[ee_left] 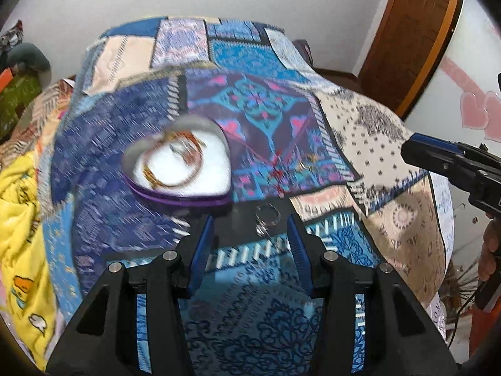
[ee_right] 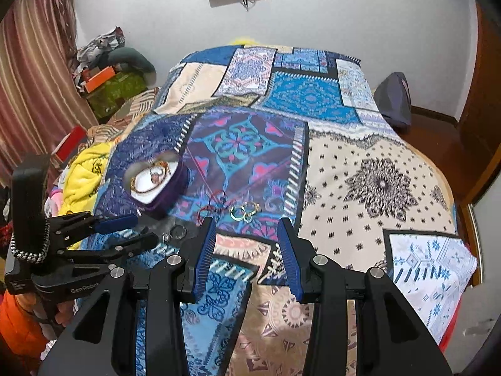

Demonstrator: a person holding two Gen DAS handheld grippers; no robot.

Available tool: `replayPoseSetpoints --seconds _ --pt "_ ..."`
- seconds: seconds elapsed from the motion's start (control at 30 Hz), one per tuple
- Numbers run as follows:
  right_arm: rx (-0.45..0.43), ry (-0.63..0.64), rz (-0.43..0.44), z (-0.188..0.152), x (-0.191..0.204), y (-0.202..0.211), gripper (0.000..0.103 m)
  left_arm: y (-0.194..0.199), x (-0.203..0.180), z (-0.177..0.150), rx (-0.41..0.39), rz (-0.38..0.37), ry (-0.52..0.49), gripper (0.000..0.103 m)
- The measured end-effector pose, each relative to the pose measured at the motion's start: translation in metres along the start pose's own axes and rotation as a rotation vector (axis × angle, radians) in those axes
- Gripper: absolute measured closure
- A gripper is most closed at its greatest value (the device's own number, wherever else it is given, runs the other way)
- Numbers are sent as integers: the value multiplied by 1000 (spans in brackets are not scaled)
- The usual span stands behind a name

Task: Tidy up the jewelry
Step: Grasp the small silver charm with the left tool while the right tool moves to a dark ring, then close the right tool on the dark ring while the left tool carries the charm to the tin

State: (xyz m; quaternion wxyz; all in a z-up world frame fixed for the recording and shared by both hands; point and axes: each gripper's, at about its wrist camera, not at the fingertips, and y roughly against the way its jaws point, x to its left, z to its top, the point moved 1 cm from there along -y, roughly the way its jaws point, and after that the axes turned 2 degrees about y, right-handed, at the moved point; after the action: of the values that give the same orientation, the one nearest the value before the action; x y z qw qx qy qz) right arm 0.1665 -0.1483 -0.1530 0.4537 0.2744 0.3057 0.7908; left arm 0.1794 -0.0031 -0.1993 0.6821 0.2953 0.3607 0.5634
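A purple heart-shaped jewelry box [ee_left: 180, 172] with a white lining sits on the patchwork bedspread [ee_left: 256, 100]; gold bangles [ee_left: 175, 163] lie inside it. It also shows in the right wrist view [ee_right: 156, 185]. My left gripper [ee_left: 250, 222] is open and empty, just before some silver rings [ee_left: 266, 216] on the cloth. It shows at the left of the right wrist view [ee_right: 137, 228]. My right gripper [ee_right: 247, 225] is open and empty, just short of gold rings [ee_right: 245, 211] beside a red thread [ee_right: 216, 202]. The silver rings [ee_right: 177, 232] lie near the left gripper's tips.
A yellow blanket [ee_left: 22, 219] is bunched at the bed's left side. Clutter and boxes [ee_right: 106, 84] stand in the far left corner by a curtain [ee_right: 34, 62]. A dark cushion [ee_right: 393, 100] lies at the far right, a wooden door [ee_left: 407, 31] beyond.
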Motion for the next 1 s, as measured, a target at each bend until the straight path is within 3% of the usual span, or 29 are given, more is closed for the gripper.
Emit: replayPoseSetpoints --seconds 0.1,0.17,0.23,0.4,0.5,0.67,1.0 --pt "18 -7 10 -4 -1 -6 66 -11 -5 -5 27 -4 -6 57" --pt "26 -9 17 -7 -1 -9 66 -18 -8 -5 41 -6 -10 72" --pt "33 -9 22 -9 0 -11 66 -24 -9 -5 55 -2 -10 80" --pt "49 -7 33 -11 2 -17 66 -33 -8 -3 51 11 1 82" --pt "59 -8 48 -11 4 -21 66 -35 -9 -3 41 38 -17 94" --pt "87 31 79 -12 18 -32 66 -30 -9 -9 23 45 -45 94" --pt "154 94 157 -9 57 -71 66 -2 24 -7 -36 41 47 94"
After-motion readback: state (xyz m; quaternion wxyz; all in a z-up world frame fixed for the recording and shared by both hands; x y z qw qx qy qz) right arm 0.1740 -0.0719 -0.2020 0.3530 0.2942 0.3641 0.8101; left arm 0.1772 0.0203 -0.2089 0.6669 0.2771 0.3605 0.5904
